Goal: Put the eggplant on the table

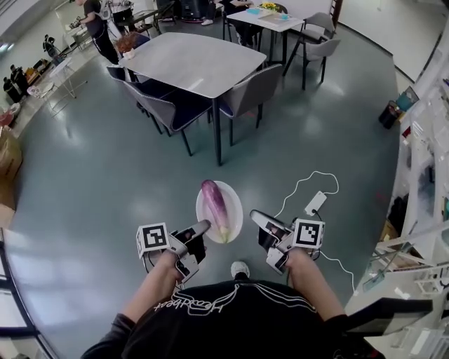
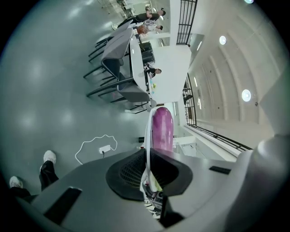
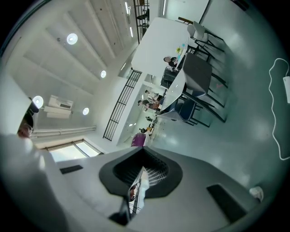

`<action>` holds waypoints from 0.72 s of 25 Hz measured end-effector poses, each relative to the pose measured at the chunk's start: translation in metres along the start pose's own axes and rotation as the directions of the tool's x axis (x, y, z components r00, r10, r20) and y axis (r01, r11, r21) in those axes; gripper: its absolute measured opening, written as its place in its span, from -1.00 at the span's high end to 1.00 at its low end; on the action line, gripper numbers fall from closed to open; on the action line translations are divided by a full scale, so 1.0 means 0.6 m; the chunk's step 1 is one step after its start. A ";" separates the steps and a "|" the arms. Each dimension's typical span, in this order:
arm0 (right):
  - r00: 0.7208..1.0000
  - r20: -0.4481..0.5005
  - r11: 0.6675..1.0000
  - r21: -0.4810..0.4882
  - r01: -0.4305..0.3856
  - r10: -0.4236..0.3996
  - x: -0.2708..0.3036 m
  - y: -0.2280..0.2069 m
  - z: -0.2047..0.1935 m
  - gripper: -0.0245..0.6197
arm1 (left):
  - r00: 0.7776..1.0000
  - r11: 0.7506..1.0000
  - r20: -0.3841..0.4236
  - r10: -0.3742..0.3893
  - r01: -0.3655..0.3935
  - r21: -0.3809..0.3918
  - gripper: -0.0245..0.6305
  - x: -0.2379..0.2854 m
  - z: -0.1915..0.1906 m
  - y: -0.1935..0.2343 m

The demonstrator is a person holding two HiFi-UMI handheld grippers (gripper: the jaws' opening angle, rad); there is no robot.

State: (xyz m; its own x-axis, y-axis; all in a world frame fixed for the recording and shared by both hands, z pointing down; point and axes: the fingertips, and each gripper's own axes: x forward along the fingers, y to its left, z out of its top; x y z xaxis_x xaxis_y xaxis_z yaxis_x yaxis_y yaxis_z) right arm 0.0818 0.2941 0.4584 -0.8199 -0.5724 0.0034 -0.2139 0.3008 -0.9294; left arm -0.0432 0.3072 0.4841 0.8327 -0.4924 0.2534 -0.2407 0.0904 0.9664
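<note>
A purple eggplant [image 1: 215,207] with a pale green stem end lies on a white plate [image 1: 236,205], held in the air above the floor. My left gripper [image 1: 201,226] is shut on the plate's near left rim. In the left gripper view the plate [image 2: 147,131] shows edge-on between the jaws of the left gripper [image 2: 148,167], with the eggplant [image 2: 162,129] beyond them. My right gripper [image 1: 257,216] hangs just right of the plate, shut and holding nothing. Past the right gripper [image 3: 138,181], only a purple sliver of eggplant [image 3: 137,140] shows. The grey table [image 1: 193,59] stands ahead.
Grey chairs [image 1: 249,95] ring the table. A second table [image 1: 270,19] stands further back. A white power adapter with its cable [image 1: 314,203] lies on the floor to the right. Shelving [image 1: 421,175] lines the right side, and people stand at the far left.
</note>
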 end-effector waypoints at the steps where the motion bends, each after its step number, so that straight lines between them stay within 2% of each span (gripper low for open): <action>1: 1.000 -0.006 1.000 -0.005 -0.003 0.003 0.005 -0.009 0.030 0.91 | 1.000 1.000 0.006 0.003 -0.003 0.005 0.85 0.024 0.019 -0.008; 4: 1.000 -0.022 1.000 -0.024 -0.010 0.009 0.015 -0.032 0.103 0.91 | 1.000 1.000 0.027 0.007 -0.008 0.017 0.85 0.082 0.067 -0.031; 9: 0.999 -0.037 0.998 -0.052 -0.024 0.023 0.018 -0.060 0.185 0.91 | 0.998 1.000 0.055 0.008 -0.010 0.026 0.85 0.145 0.111 -0.055; 13: 0.999 -0.032 0.998 -0.052 -0.041 0.039 0.018 -0.068 0.223 0.91 | 0.998 0.999 0.065 0.008 -0.010 0.032 0.85 0.178 0.129 -0.067; 18: 0.999 -0.012 0.998 -0.052 -0.046 0.045 0.019 -0.070 0.250 0.91 | 0.999 0.999 0.038 -0.014 0.012 0.035 0.85 0.209 0.138 -0.083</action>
State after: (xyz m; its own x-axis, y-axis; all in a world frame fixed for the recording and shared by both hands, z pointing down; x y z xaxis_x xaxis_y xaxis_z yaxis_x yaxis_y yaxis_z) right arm 0.1609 0.1606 0.4422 -0.8348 -0.5495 -0.0341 -0.2035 0.3655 -0.9083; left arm 0.0321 0.1691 0.4643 0.8161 -0.5265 0.2383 -0.2478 0.0538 0.9673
